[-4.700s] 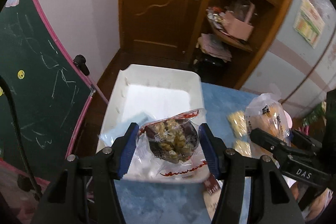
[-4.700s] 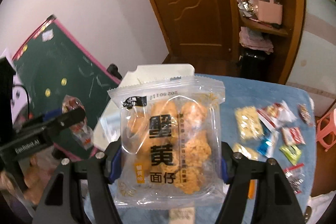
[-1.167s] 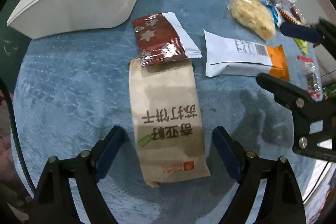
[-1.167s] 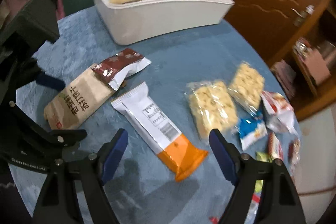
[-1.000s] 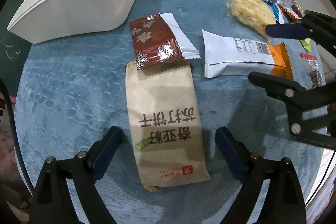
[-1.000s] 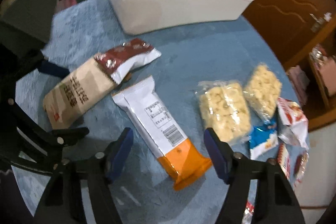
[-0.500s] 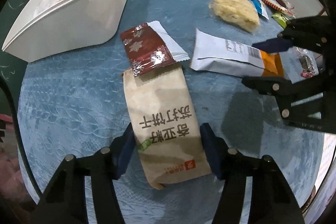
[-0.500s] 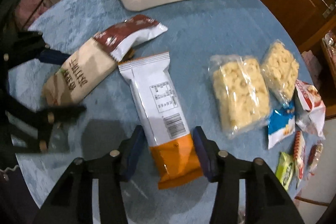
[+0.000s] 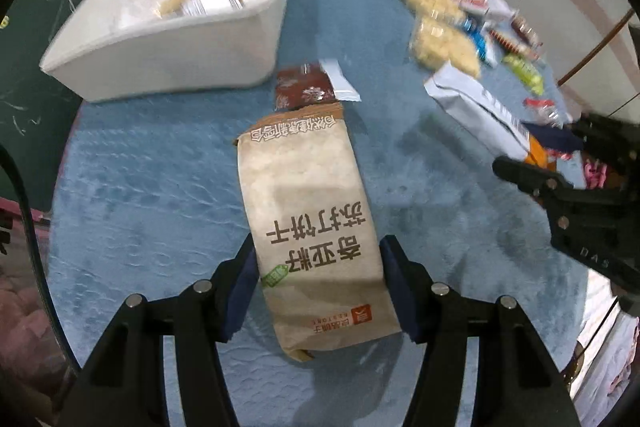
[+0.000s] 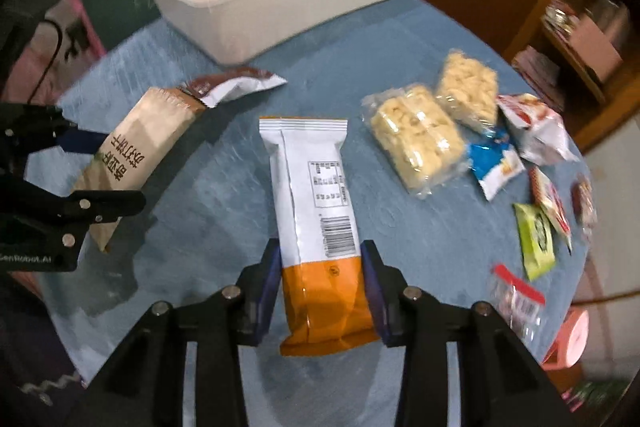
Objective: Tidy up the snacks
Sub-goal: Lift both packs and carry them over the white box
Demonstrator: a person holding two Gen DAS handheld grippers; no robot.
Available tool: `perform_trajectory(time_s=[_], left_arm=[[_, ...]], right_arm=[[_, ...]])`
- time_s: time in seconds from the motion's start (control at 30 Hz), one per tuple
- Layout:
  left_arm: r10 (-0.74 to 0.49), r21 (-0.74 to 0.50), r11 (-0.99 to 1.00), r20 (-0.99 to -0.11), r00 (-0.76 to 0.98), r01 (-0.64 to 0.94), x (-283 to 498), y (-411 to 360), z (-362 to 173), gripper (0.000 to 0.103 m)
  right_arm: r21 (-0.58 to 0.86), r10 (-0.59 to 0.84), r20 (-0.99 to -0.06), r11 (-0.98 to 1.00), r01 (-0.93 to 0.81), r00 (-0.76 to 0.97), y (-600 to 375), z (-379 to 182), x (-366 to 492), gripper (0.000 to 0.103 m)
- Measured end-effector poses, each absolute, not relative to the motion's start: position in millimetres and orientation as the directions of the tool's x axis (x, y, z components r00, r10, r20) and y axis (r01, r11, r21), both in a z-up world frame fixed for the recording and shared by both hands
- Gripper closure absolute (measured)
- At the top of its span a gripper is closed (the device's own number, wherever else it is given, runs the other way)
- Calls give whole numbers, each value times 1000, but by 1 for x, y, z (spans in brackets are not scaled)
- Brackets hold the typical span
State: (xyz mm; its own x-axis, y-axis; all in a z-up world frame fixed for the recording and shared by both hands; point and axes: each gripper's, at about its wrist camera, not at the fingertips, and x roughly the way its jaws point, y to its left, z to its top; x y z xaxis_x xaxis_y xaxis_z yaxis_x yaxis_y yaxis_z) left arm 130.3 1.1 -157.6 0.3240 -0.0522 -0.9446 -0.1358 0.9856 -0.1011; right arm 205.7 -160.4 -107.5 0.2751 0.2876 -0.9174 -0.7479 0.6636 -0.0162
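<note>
Since half a second ago both packs have come up off the blue tablecloth point(image 9: 140, 187) and the views have tilted toward the white bin point(image 9: 168, 59), which now sits upper left in the left view. We have the left gripper point(image 9: 318, 291) clamped across the lower part of the brown paper cracker pack point(image 9: 308, 203), and the right gripper point(image 10: 322, 291) clamped on the orange end of the white-and-orange wrapper point(image 10: 312, 195).

Both packs stick out far past the pads, so we judge they could sag or pivot and catch the bin's rim. The dark red wrapper point(image 9: 304, 89) lies right at the brown pack's far end and might get dragged.

Motion blur smears the bin's contents and the small snacks point(image 10: 536, 231) at right; we cannot read them. The pads' contact faces are hidden behind the packs.
</note>
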Motion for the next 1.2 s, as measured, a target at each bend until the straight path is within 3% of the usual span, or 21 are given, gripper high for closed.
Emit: perform_trajectory(time_s=[0.3, 0.53, 0.7, 0.9, 1.2], left_arm=[[-31, -81, 993, -883, 469, -87, 126, 43, -57, 45], [-12, -75, 993, -829, 559, -91, 147, 115, 25, 45], [10, -50, 995, -803, 596, -83, 179, 157, 57, 45], [22, -53, 993, -804, 594, -109, 226, 191, 67, 45], [77, -13, 989, -799, 597, -144, 304, 212, 49, 45]], right_arm=[[35, 379, -850, 735, -677, 367, -134, -29, 194, 64], [157, 500, -759, 761, -629, 416, -106, 48, 207, 63], [223, 542, -717, 774, -593, 438, -78, 91, 225, 63], [255, 538, -704, 800, -543, 464, -38, 110, 265, 63], [308, 528, -709, 828, -468, 467, 12, 98, 339, 63]])
